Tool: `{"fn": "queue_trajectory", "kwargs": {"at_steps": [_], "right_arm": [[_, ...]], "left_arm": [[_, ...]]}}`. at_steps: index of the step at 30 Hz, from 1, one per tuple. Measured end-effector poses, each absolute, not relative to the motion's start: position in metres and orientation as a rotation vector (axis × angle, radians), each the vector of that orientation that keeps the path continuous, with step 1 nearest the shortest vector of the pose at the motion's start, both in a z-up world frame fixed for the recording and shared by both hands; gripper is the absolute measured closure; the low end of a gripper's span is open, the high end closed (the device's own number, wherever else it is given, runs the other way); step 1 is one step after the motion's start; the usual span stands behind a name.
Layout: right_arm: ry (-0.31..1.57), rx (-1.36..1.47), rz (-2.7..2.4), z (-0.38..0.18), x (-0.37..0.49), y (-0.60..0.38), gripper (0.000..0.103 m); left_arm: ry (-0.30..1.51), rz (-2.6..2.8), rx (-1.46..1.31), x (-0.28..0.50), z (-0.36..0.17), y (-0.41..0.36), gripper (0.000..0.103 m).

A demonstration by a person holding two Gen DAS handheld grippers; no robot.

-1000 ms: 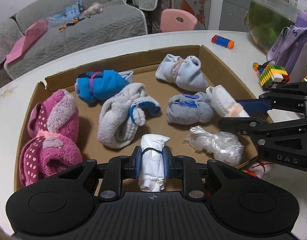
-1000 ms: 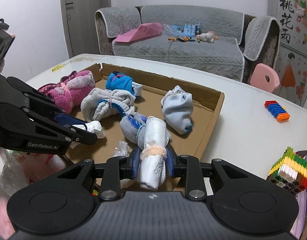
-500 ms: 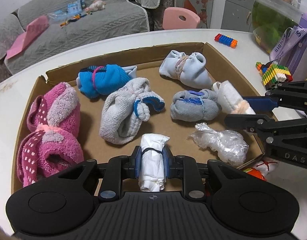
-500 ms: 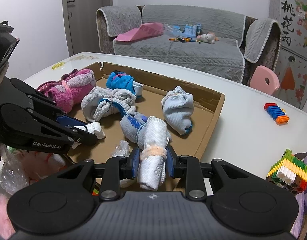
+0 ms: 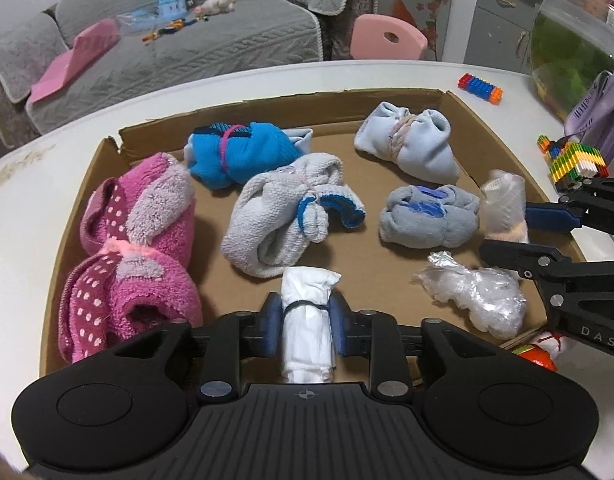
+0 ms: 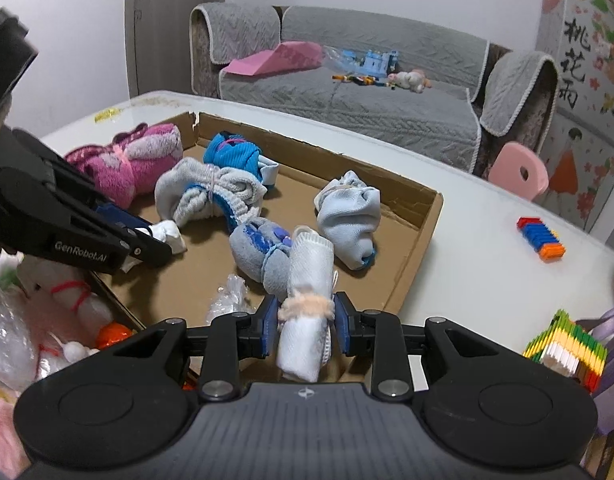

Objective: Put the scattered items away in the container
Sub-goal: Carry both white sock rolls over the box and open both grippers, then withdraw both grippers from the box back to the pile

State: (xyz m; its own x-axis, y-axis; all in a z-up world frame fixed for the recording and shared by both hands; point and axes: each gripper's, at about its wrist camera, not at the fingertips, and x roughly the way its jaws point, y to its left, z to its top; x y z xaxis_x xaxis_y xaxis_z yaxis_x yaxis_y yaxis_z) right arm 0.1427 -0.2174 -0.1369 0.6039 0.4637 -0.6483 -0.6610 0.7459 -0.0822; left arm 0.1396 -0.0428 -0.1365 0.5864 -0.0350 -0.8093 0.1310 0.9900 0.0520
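Your left gripper jaws are opening vs a sec ago; pads now barely off the white roll, low centre, over the cardboard box near edge. Right gripper jaws are opening too, banded white sock between pads, small gaps showing. Both hands barely shifted.

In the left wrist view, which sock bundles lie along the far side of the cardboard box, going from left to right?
pink dotted bundle → bright blue bundle → pale blue bundle
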Motion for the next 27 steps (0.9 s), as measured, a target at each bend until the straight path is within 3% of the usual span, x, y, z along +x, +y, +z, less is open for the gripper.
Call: {"fn": "queue_trajectory", "kwargs": {"at_steps": [1, 2, 4, 12, 14, 18, 27], "right_arm": [[0.644, -0.329, 0.667, -0.136, 0.142, -0.218, 0.073], [0.641, -0.328, 0.670, -0.136, 0.142, -0.219, 0.072], [0.629, -0.313, 0.674, -0.133, 0.140, -0.223, 0.068], [0.560, -0.209, 0.665, -0.114, 0.131, -0.251, 0.051], [0.554, -0.198, 0.656, -0.112, 0.128, -0.257, 0.045], [0.559, -0.211, 0.644, -0.117, 0.116, -0.265, 0.042], [0.589, -0.247, 0.655, -0.133, 0.089, -0.270, 0.034]], "left_arm": [[0.935, -0.096, 0.119, 0.138, -0.136, -0.043, 0.044], [0.922, -0.099, 0.125, 0.134, -0.135, -0.043, 0.036], [0.904, -0.107, 0.134, 0.127, -0.131, -0.045, 0.031], [0.794, -0.141, 0.096, 0.087, -0.093, -0.040, 0.022], [0.755, -0.138, 0.079, 0.072, -0.081, -0.034, 0.014], [0.699, -0.118, 0.069, 0.040, -0.070, -0.018, 0.012], [0.748, -0.067, 0.014, -0.006, -0.110, 0.022, 0.009]]}}
